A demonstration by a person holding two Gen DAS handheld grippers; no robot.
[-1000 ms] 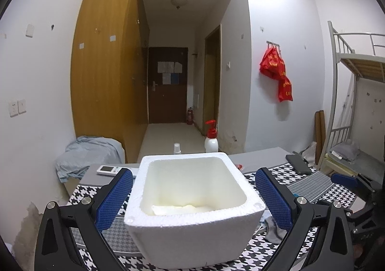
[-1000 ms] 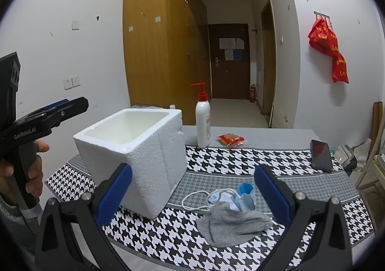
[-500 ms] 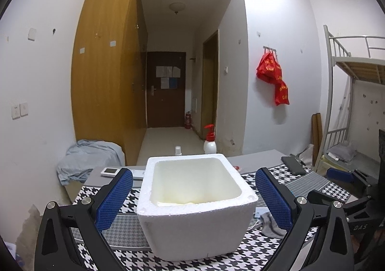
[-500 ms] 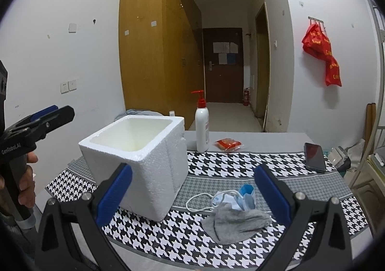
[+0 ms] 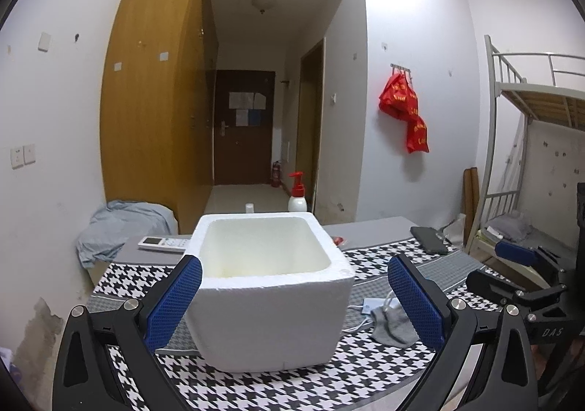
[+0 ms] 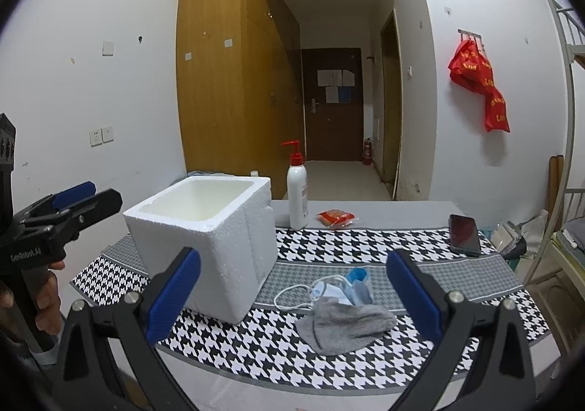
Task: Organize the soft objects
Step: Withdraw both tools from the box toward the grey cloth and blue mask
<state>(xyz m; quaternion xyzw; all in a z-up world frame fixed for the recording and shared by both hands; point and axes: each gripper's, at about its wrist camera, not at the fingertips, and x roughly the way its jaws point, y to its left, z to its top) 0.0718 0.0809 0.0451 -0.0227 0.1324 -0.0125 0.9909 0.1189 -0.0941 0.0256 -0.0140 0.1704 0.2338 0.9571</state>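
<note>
Both are spread wide and empty: the left hand-held gripper faces the foam box on the counter, probably to steady it, while the right hand-held gripper frames the grey sock and mask beside the box, ready to pick.

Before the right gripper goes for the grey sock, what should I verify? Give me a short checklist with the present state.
1. Right gripper open and empty: ok.
2. Grey sock free on the table, between the fingers' line: ok.
3. Face mask touching the sock, might be dragged along: not ok.
4. Foam box upright, opening clear: ok.
5. Left gripper open, empty: ok.
6. Box contents: cannot tell.
</note>
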